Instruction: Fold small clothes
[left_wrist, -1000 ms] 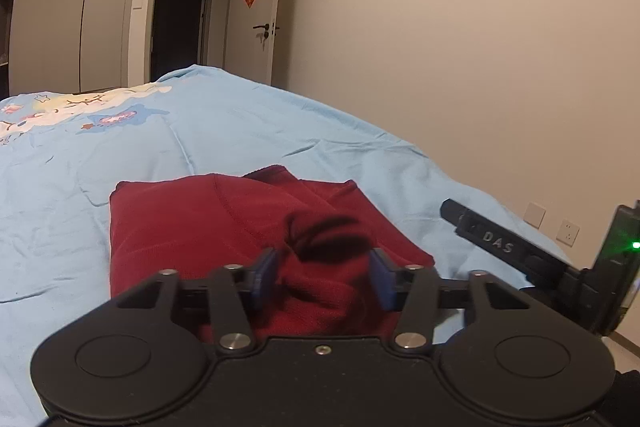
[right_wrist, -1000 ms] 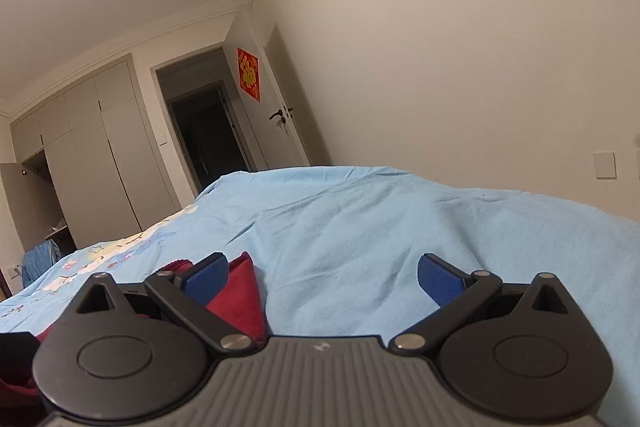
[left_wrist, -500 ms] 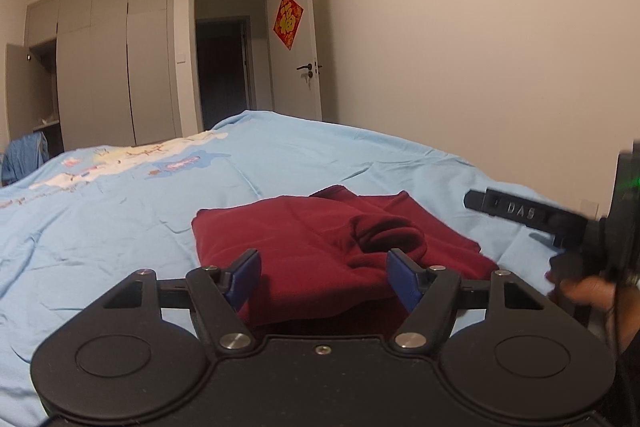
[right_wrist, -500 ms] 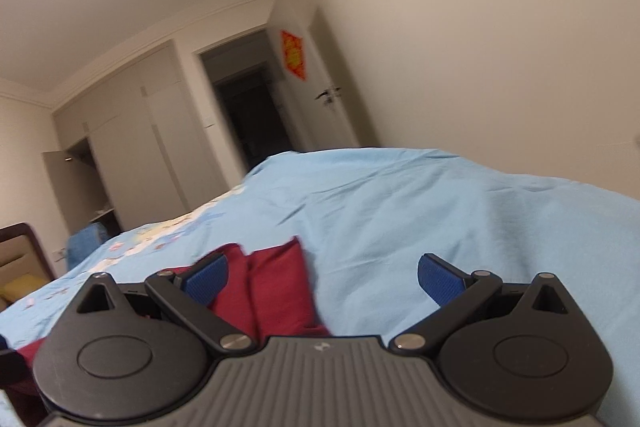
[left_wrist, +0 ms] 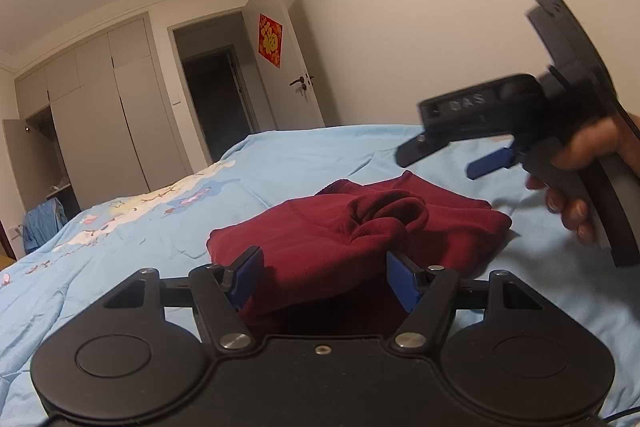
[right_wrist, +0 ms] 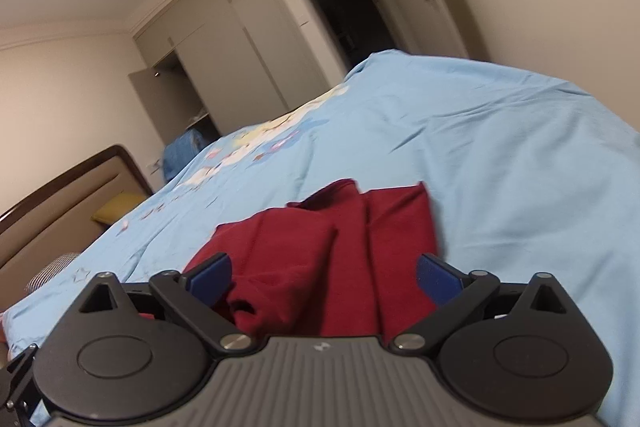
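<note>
Two views, so left wrist first. Left gripper (left_wrist: 322, 277) is spread wide, pinching nothing, and the red garment (left_wrist: 352, 239) lies straight ahead on the blue bed (left_wrist: 120, 247), near its right edge, mostly folded into a rough rectangle. There's a bunched-up lump (left_wrist: 384, 217) on top, maybe a sleeve or collar, can't really tell. The garment's near edge runs under the fingers, so whether a pad touches cloth is hidden. Right gripper (left_wrist: 488, 163) shows at the right, blurred, above the bed past the garment's far right corner, with a hand (left_wrist: 576, 183) around its handle and only one blue finger clear.

Right wrist view: right gripper (right_wrist: 324, 277) is also spread wide and empty. Garment (right_wrist: 320, 263) sits dead ahead and below, long axis running away from the camera, with a fold line down the middle. Its near end is cut off behind the gripper body. My guess is the left one's nearer, so it'd handle that lump.
</note>
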Tool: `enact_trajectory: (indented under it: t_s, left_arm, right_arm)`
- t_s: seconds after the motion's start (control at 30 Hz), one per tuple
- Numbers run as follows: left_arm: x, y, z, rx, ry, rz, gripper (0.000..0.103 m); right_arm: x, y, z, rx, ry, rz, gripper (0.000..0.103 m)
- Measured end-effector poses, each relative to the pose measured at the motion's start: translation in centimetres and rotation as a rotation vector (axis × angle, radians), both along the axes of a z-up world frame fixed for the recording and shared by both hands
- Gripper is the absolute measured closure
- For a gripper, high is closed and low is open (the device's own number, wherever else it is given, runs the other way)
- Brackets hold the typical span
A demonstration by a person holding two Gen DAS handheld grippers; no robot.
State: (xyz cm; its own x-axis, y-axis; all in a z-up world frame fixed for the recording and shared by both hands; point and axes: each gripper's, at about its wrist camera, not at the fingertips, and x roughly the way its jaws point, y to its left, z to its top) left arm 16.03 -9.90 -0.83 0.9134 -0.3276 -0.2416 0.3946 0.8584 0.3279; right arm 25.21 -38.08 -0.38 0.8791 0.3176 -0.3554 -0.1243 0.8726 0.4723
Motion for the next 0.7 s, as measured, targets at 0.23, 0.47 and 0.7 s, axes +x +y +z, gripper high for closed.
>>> enact_trajectory:
  t_s: [0.23, 0.47, 0.7]
  left_arm:
    - [0.1, -0.1, -0.3, 0.024, -0.013, 0.009, 0.051]
    - [0.3, 0.2, -0.3, -0.008, 0.025, -0.007, 0.075]
    - [0.2, -0.5, -0.3, -0.009, 0.036, -0.002, 0.09]
  right_arm:
    - [3.6, 1.2, -0.5, 0.102, 0.143, 0.072, 0.033]
    - [6.0, 1.5, -1.9, 0.144, 0.223, 0.068, 0.078]
    - [4.9, 1.9, 0.0, 0.019, 0.111, 0.078, 0.09]
